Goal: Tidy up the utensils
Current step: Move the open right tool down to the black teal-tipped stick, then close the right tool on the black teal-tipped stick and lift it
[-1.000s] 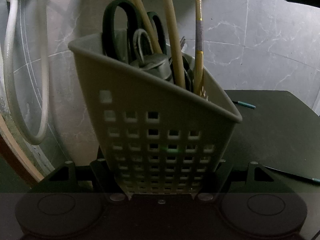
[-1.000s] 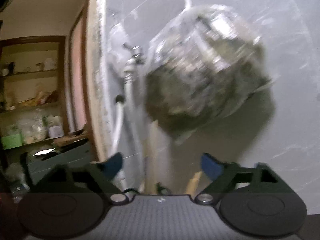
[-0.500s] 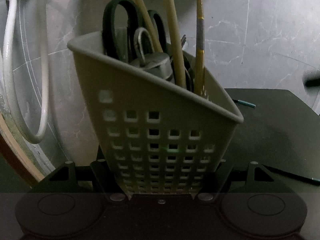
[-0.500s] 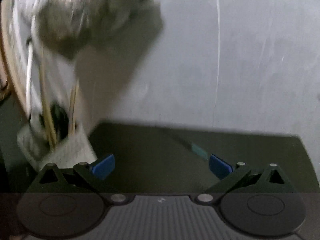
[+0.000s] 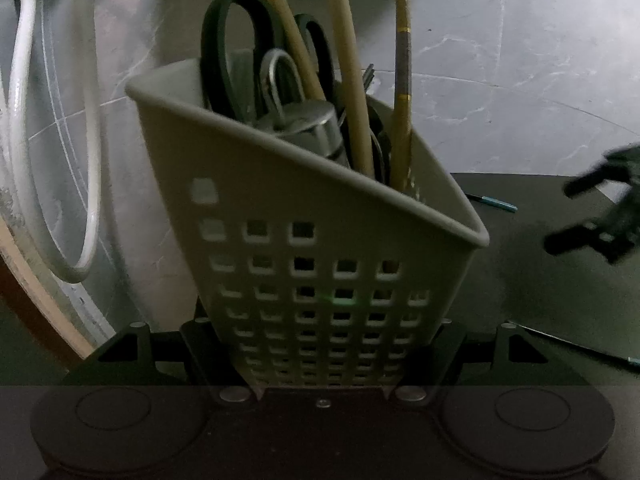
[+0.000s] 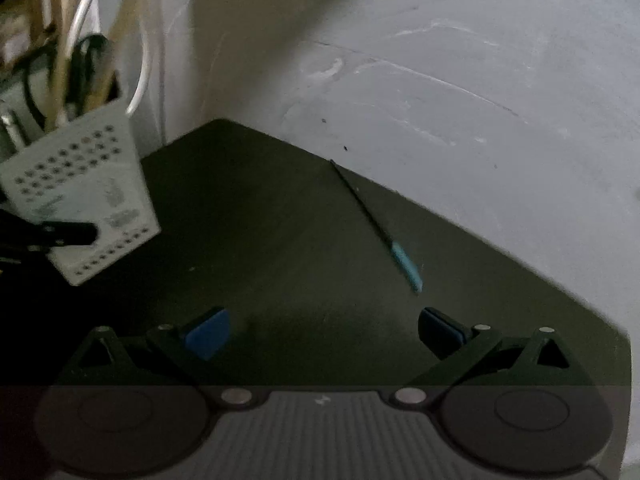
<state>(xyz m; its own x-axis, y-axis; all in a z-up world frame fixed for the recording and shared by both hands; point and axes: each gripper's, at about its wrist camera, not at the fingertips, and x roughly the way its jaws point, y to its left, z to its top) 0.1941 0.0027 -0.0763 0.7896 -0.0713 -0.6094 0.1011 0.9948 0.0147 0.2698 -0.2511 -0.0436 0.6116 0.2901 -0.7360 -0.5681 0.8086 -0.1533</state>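
In the left wrist view, a white hose (image 5: 24, 120) hung in a loop at nine o'clock against the grey marbled wall (image 5: 520, 60). The left gripper (image 5: 320, 360) was clamped on the base of a pale perforated utensil caddy (image 5: 320, 248), which filled the centre and leaned toward eleven o'clock. Inside the caddy stood black-handled scissors (image 5: 224, 40), a silvery metal piece with a loop handle (image 5: 304, 120), two long wooden sticks (image 5: 344, 60) reaching toward twelve o'clock, and a slim gold-banded stick (image 5: 402, 80) at one o'clock. Behind the caddy's right rim, a thin utensil with a teal tip (image 5: 496, 203) lay on the dark tabletop (image 5: 520, 280) at three o'clock. The right gripper (image 5: 596, 216) showed blurred at the three o'clock edge, above the tabletop. Another thin dark utensil with a teal end (image 5: 580, 346) lay at four o'clock.

In the right wrist view, the caddy (image 6: 80, 200) sat at nine o'clock, tilted, with one black finger of the left gripper (image 6: 68, 234) against its lower side. The dark tabletop (image 6: 280, 240) spread across the middle. A slender dark utensil with a teal handle (image 6: 384, 236) lay on it at two o'clock, well apart from the caddy. The right gripper (image 6: 324, 332) had its blue-padded fingers (image 6: 206, 332) spread wide apart, nothing between them, low over the tabletop at six o'clock.
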